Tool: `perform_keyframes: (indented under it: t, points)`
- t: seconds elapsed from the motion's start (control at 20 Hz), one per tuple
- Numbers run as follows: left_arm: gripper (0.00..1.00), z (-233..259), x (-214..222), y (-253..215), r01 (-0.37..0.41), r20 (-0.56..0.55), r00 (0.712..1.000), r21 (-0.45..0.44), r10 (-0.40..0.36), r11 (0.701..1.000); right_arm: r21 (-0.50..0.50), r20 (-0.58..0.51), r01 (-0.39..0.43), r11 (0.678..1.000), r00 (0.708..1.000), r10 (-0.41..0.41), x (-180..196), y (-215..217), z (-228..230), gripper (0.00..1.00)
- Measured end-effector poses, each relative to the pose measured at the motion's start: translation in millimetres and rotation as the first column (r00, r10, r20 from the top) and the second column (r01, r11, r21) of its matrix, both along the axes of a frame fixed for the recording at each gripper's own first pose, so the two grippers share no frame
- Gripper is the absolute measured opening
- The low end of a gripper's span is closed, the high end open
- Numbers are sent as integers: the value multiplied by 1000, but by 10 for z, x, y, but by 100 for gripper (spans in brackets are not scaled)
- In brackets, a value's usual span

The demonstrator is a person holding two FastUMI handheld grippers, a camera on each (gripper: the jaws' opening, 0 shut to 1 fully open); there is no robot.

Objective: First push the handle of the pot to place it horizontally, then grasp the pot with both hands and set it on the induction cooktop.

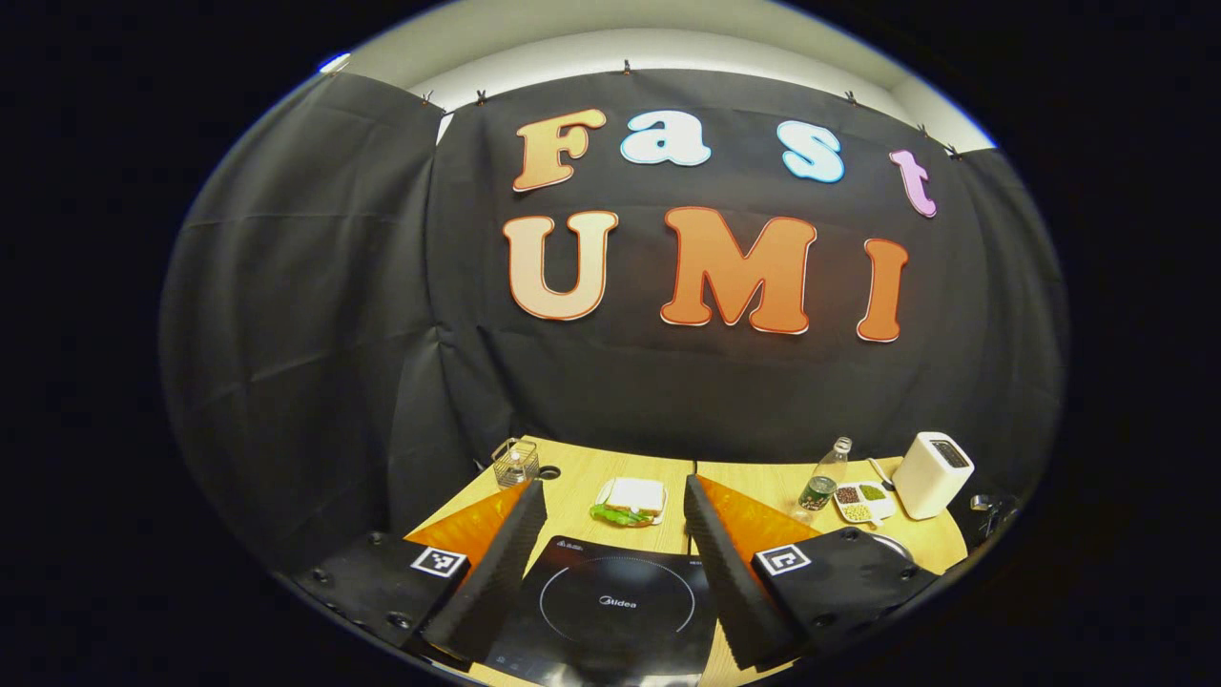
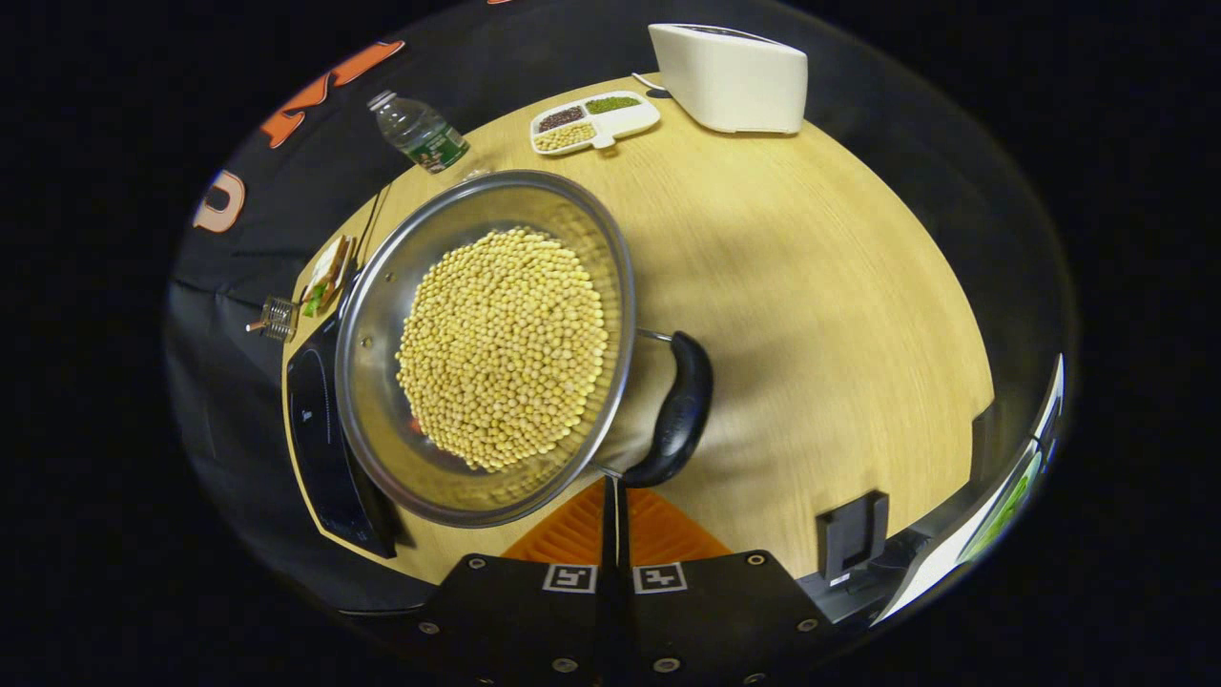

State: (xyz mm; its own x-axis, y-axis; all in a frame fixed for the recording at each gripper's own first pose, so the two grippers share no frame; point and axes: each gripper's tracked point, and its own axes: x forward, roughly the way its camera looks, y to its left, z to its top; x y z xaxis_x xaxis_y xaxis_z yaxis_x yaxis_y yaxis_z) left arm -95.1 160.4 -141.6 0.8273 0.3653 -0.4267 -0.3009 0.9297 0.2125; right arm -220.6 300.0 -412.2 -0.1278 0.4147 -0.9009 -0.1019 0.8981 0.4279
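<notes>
A steel pot (image 2: pixel 367 363) full of yellow soybeans (image 2: pixel 501 348) stands on the wooden table in the right gripper view. Its black handle (image 2: pixel 679 408) sits on the rim's right side. My right gripper (image 2: pixel 615 487) is shut with nothing between its fingers, and the tips touch the near end of that handle. The black induction cooktop (image 2: pixel 320 439) lies just left of the pot, partly under its edge. In the left gripper view my left gripper (image 1: pixel 612 487) is open above the cooktop (image 1: pixel 610 601), holding nothing.
At the back of the table (image 2: pixel 811 315) stand a white toaster (image 2: pixel 730 76), a divided tray of beans (image 2: pixel 591 122) and a plastic bottle (image 2: pixel 420 134). A sandwich plate (image 1: pixel 631 501) and a small wire basket (image 1: pixel 515 463) sit behind the cooktop. A black holder (image 2: pixel 852 534) is at the table's near edge.
</notes>
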Motion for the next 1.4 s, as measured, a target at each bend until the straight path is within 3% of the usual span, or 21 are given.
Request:
perform_keyframes:
  t: [0.6,1.15,1.2,1.4]
  points:
    - [95,-163,-156,-23,-53,-69,996,17,54,998,20,-64,6,1000,998,-5,421,11,-134,0]
    - [95,-190,-327,3,-80,-104,991,42,84,996,3,-50,-4,1000,999,4,928,171,-282,0]
    - [95,-186,-346,4,-84,-107,990,45,89,995,1,-46,-6,1000,999,6,965,179,-297,4]
    - [95,-190,-436,19,-95,-122,987,52,101,994,-12,-22,-21,1000,1000,20,1115,201,-351,0]
